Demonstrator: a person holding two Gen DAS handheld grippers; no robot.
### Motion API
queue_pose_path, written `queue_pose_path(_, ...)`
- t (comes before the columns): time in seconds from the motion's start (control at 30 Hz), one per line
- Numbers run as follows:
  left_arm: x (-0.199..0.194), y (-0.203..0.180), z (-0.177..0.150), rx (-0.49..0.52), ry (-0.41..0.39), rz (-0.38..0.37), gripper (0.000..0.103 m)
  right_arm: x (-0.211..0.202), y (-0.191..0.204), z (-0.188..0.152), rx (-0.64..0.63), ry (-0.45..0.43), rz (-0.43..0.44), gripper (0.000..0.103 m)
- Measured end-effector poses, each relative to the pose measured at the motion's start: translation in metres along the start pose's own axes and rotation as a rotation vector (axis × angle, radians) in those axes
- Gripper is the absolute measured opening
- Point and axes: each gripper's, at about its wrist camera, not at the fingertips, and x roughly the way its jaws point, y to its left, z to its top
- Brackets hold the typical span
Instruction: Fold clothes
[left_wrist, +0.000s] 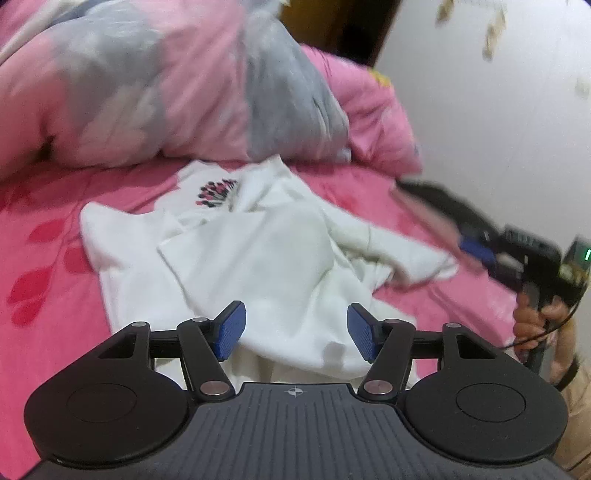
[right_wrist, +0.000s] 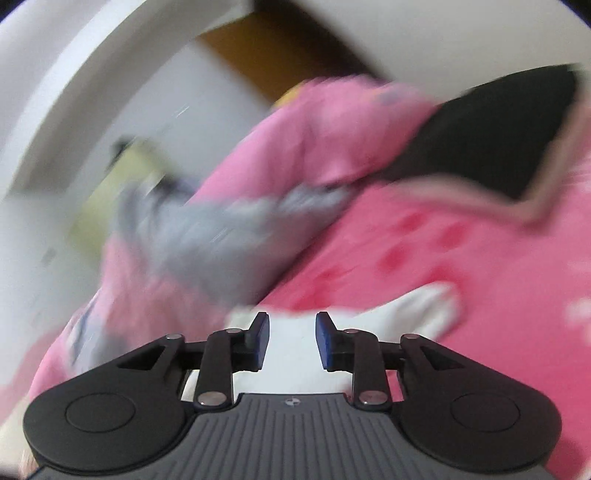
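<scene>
A white garment (left_wrist: 258, 258) with a small dark and pink flower print (left_wrist: 218, 192) lies rumpled and partly folded over on a pink bed sheet (left_wrist: 44, 236). My left gripper (left_wrist: 295, 330) hovers open just above its near edge, with nothing between the blue pads. At the right of the left wrist view the right gripper (left_wrist: 476, 251) is held by a hand (left_wrist: 535, 321) beside the garment's sleeve end (left_wrist: 424, 258). In the blurred right wrist view my right gripper (right_wrist: 291, 339) stands open over white cloth (right_wrist: 406, 310), holding nothing.
A pink and grey flowered quilt (left_wrist: 166, 81) is heaped at the back of the bed. A black cushion or pillow (right_wrist: 498, 136) lies on the pink sheet (right_wrist: 480, 258). A white wall (left_wrist: 498, 110) runs along the right side.
</scene>
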Motion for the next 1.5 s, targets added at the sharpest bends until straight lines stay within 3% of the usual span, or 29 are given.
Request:
queue_pose_path(0.07, 0.013, -0.007, 0.005, 0.041, 0.031, 0.037, 0.061, 0.021, 0.008, -0.013, -0.044, 0.053, 0.05, 0.03)
queue_pose_path(0.23, 0.047, -0.022, 0.017, 0.141, 0.108, 0.129, 0.058, 0.044, -0.018, -0.033, 0.005, 0.146, 0.02, 0.031)
queue_pose_path(0.3, 0.057, -0.022, 0.022, 0.155, 0.127, 0.158, 0.048, 0.047, -0.031, -0.031, 0.083, 0.157, 0.032, 0.031)
queue_pose_path(0.4, 0.065, -0.017, 0.029, 0.099, 0.158, 0.155, 0.013, 0.049, -0.045, -0.03, 0.174, 0.16, 0.044, 0.03)
queue_pose_path(0.47, 0.06, -0.015, 0.034, 0.068, 0.153, 0.167, 0.003, 0.046, -0.047, -0.034, 0.186, 0.161, 0.049, 0.03)
queue_pose_path(0.67, 0.004, 0.0, 0.06, 0.069, 0.025, 0.286, 0.002, 0.045, -0.046, -0.035, 0.177, 0.167, 0.053, 0.031)
queue_pose_path(0.97, -0.092, 0.097, 0.103, -0.044, -0.126, 0.703, 0.002, 0.045, -0.046, -0.036, 0.17, 0.167, 0.047, 0.031)
queue_pose_path(1.23, -0.104, 0.158, 0.087, -0.047, -0.136, 1.008, 0.002, 0.048, -0.045, -0.037, 0.158, 0.167, 0.039, 0.03)
queue_pose_path(1.3, -0.098, 0.175, 0.079, -0.093, -0.107, 1.021, 0.002, 0.049, -0.044, -0.037, 0.151, 0.169, 0.036, 0.03)
queue_pose_path(1.37, -0.088, 0.188, 0.069, -0.149, -0.033, 0.981, 0.007, 0.05, -0.043, -0.038, 0.146, 0.17, 0.034, 0.03)
queue_pose_path(1.5, -0.084, 0.198, 0.052, -0.308, 0.034, 0.89, 0.014, 0.05, -0.042, -0.039, 0.149, 0.169, 0.033, 0.03)
